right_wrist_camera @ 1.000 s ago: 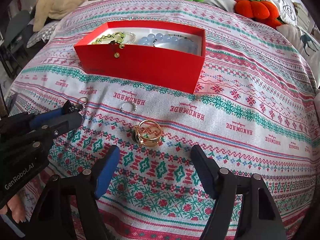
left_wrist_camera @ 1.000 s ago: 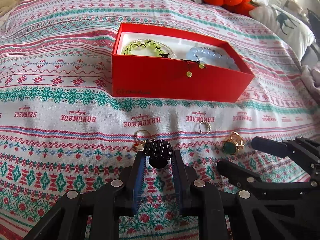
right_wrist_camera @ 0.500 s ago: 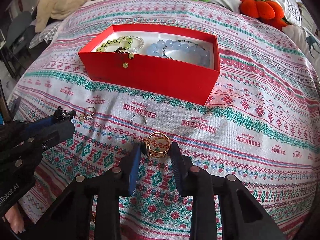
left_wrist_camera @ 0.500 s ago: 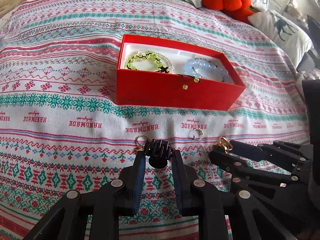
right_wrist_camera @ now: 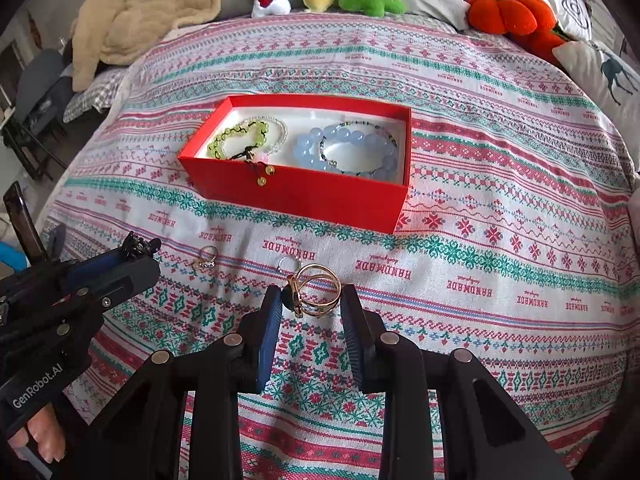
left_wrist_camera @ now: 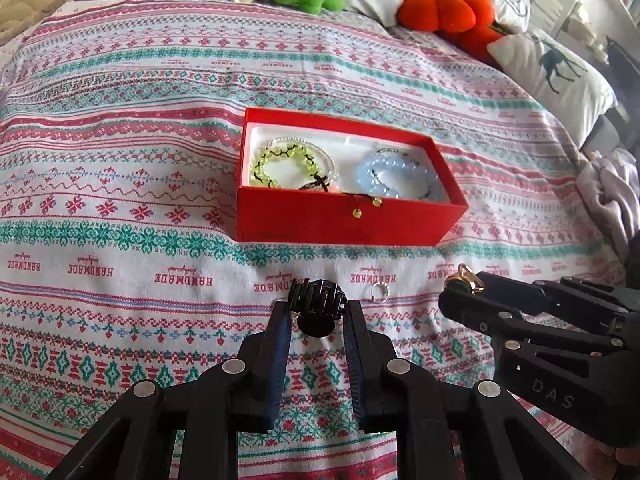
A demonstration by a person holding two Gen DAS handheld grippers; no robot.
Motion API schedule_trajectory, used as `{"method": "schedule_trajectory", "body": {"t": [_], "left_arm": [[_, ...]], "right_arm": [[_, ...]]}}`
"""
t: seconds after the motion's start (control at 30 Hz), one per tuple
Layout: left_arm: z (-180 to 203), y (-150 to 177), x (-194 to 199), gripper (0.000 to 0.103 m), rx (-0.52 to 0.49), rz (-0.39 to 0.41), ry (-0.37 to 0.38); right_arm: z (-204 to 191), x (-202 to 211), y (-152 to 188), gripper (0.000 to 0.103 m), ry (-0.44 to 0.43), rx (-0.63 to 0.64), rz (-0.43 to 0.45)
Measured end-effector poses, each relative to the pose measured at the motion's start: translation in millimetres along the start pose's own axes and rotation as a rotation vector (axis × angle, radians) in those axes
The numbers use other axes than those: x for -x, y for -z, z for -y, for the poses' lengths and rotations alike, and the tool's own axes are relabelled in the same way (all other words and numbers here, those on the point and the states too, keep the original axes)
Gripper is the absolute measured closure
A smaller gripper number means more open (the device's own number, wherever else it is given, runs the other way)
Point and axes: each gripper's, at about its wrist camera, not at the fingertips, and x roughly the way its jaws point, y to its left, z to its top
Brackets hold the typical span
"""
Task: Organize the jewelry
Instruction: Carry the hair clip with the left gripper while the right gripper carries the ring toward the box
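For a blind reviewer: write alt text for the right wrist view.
The right claw grips a gold ring above a patterned bedspread. Beyond sits an open red box of beaded bracelets; the left claw, at left, holds a black ring.

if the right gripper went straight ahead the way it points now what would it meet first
Probably the near front wall of the red box, though the small silver ring on the cloth lies earlier in that line if the right gripper travels low.
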Motion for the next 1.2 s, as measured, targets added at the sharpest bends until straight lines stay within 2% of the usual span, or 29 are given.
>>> {"method": "schedule_trajectory", "body": {"t": [0.27,0.63,0.9,1.03,1.2], "left_arm": [[-5.2,-24.3,9.5,0.082,0.011,0.016,0.008],[-10.5,-56.8,4.4,0.082,0.053,0.028,0.031],[-1.8,-75.6,-31.3,0.082,0.047,0.005,0.060],[2.1,-77.8,-57.7,0.082,0.023,-0.010,0.035],[3.5,-76.8,-78.5,0.082,0.006,-0.039,-0.007]], "right_arm": [[22.0,28.9,-22.4,0.071,-0.042,-0.083,0.071],[47.2,34.2,-51.3,0.071,-0.072,-0.188,0.088],[54.8,17.6,-66.1,0.071,-0.106,-0.255,0.061],[56.2,4.8,-71.7,0.071,-0.137,-0.257,0.027],[62.9,-8.1,-71.8,0.071,-0.123,-0.280,0.000]]}}
